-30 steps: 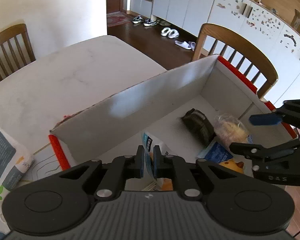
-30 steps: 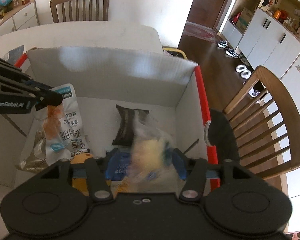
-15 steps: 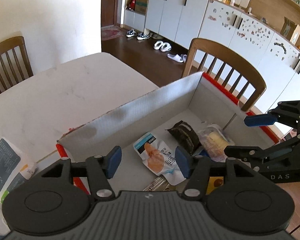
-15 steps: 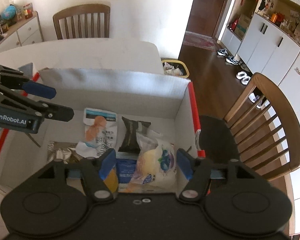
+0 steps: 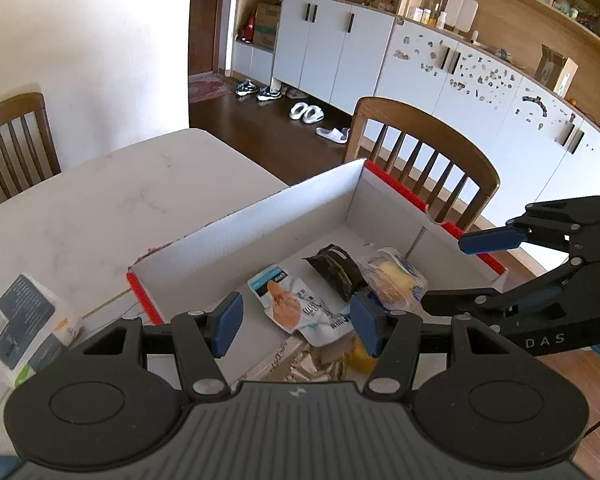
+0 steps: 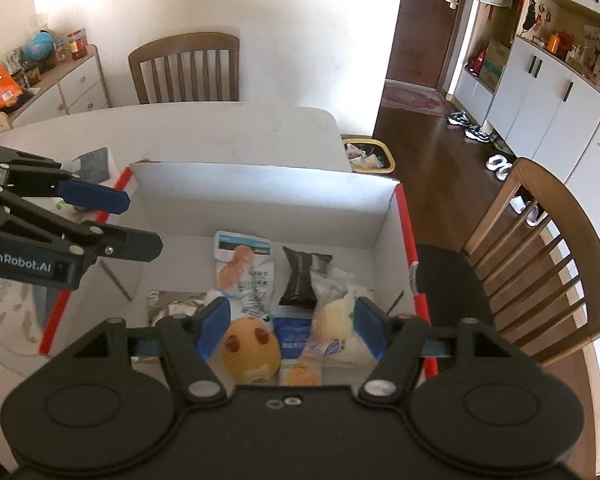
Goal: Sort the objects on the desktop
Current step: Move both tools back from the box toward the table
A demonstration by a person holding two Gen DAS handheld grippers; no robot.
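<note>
1. While the left hand-held gripper [image 5: 296, 326] hangs above the box [image 5: 236, 236], its jaws stand apart, having just been opening, with nothing gripped. Below them in the box: white pouch [image 5: 296, 304], black packet [image 5: 334, 266], clear bag [image 5: 392, 276] with something yellow inside. Box sits on the bench [image 5: 112, 200]; a grey-white pack [image 5: 20, 324] lies on the bench left of the box. Right hand-held gripper [image 5: 448, 270] is over the box's right side, jaws apart, empty.
2. From the right wrist, the right hand-held gripper [image 6: 290, 330] has just been opening, nothing pressed between the pads. Under it: yellow toy [image 6: 252, 354], blue pack [image 6: 294, 338], clear bag [image 6: 340, 320]. White pouch [image 6: 244, 268] and black packet [image 6: 302, 276] lie further in, foil wrapper [image 6: 172, 304] at left. Left hand-held gripper [image 6: 140, 222] hangs over the box's left wall [image 6: 260, 204].
</note>
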